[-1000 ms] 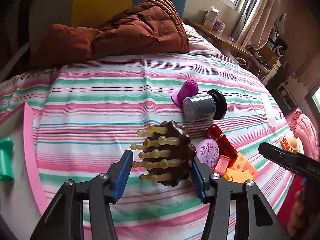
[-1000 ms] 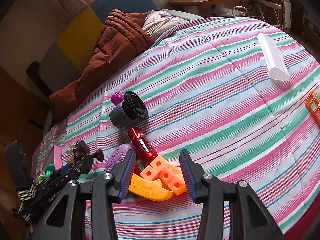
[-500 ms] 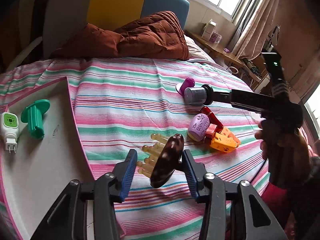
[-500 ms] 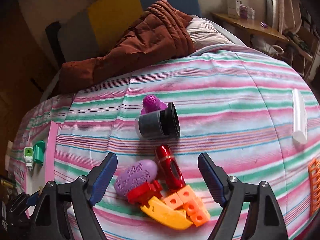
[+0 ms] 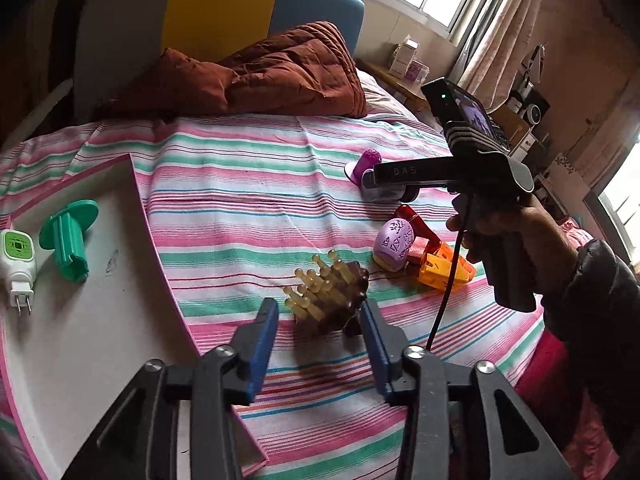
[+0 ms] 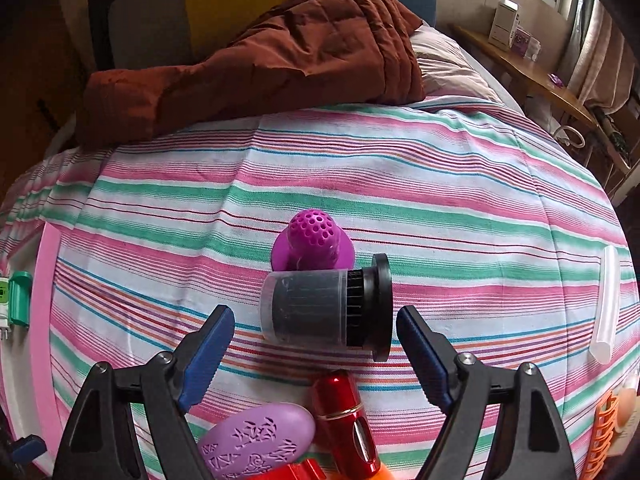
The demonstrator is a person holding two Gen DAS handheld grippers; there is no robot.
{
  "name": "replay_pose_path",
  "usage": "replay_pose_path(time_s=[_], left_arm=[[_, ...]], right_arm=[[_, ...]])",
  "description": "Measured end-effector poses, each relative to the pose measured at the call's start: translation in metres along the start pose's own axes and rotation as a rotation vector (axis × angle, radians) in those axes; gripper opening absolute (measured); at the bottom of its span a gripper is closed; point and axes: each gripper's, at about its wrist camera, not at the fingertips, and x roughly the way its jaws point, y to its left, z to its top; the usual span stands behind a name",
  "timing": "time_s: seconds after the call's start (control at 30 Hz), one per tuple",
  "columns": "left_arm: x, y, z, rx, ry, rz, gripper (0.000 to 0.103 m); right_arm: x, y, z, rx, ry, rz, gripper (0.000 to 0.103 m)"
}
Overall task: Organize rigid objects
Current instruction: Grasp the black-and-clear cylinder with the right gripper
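Note:
A brown massage brush with tan prongs lies on the striped bed between and just beyond the fingers of my open left gripper. A pink-rimmed white tray at the left holds a green spool and a white-green plug. My right gripper is open, its fingers on either side of a grey cylinder with a black cap. A purple perforated cone stands behind the cylinder.
A lilac oval case, a red tube and orange-yellow blocks lie close together. A clear tube and an orange comb lie at the right. A brown quilt is bunched at the headboard.
My left gripper has opened and the brown brush now lies on the bed. My right gripper has moved forward over the toys until its fingers flank the grey cylinder.

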Motion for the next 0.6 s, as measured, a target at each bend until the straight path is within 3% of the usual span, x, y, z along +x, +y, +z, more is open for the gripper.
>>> replay_pose_path(time_s=[0.07,0.13,0.17,0.37,0.6], left_arm=[[0.001,-0.001,0.0,0.011,0.002,0.007,0.059],[0.006,-0.005,0.001,0.031,0.011,0.017,0.059],[0.008,-0.006,0.001,0.039,0.013,0.023,0.059],[0.026,-0.012,0.003,0.077,0.048,0.04,0.06],[0.044,-0.024,0.005,0.1,0.086,0.012,0.069]], right_arm=[[0.003,0.002,-0.001,-0.011,0.006,-0.01,0.084],[0.006,0.002,-0.001,-0.015,0.006,-0.017,0.08],[0.007,0.001,-0.002,-0.014,0.005,-0.021,0.065],[-0.007,-0.008,-0.006,0.016,-0.05,-0.041,0.065],[-0.065,-0.041,-0.019,0.165,-0.196,0.011,0.065]])
